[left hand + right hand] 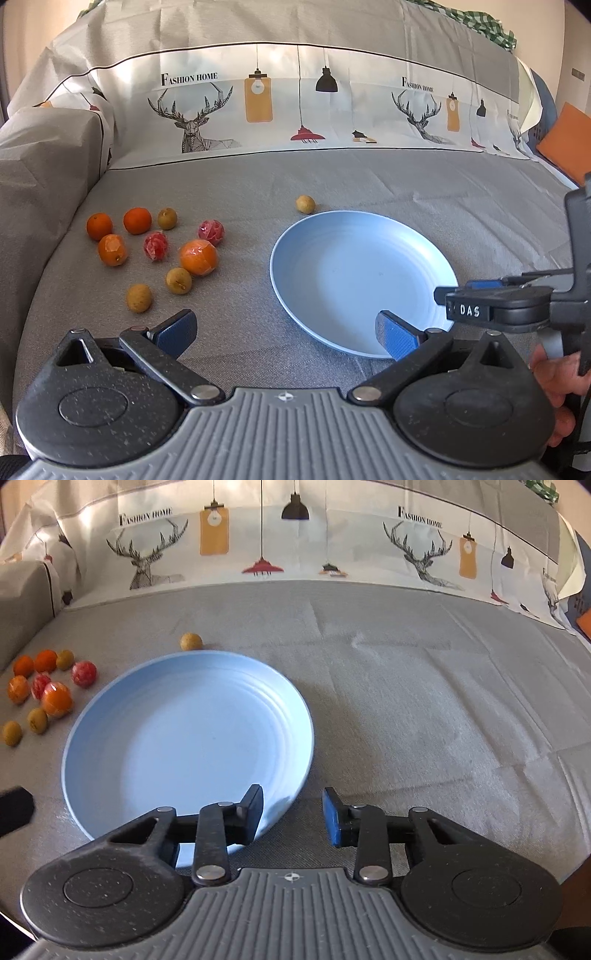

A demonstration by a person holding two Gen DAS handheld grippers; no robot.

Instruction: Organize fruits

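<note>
Right up against the lens sat the left gripper (284,334), its blue pads spread wide with nothing but grey cloth between them, one pad hanging over the near rim of the blue plate (354,273). And the fruit was all off to the left of that plate, lying loose on the grey sofa cover (258,184): two bare oranges (99,226) at the back of the cluster, two more wrapped in shiny film, the bigger wrapped orange (198,257) nearest the plate, two red wrapped fruits (211,232) in the middle, and three small tan longans (139,297) scattered around the edges. One stray longan (305,204) sat alone just beyond the plate's far rim, close to it but apart. The plate itself held nothing. Over on the right, the right gripper (291,818) hovered at the plate's near right edge, its jaws drawn in to a narrow gap; the left pad sat over the plate's rim, the right pad over bare cloth, and the pads gripped nothing that I could make out. From the left camera that same gripper reached in from the side, with a hand (554,384) wrapped around its handle. Behind it all ran the printed sheet (295,99) with deer heads and hanging lamps, and an orange cushion (569,140) peeked in at far right.
</note>
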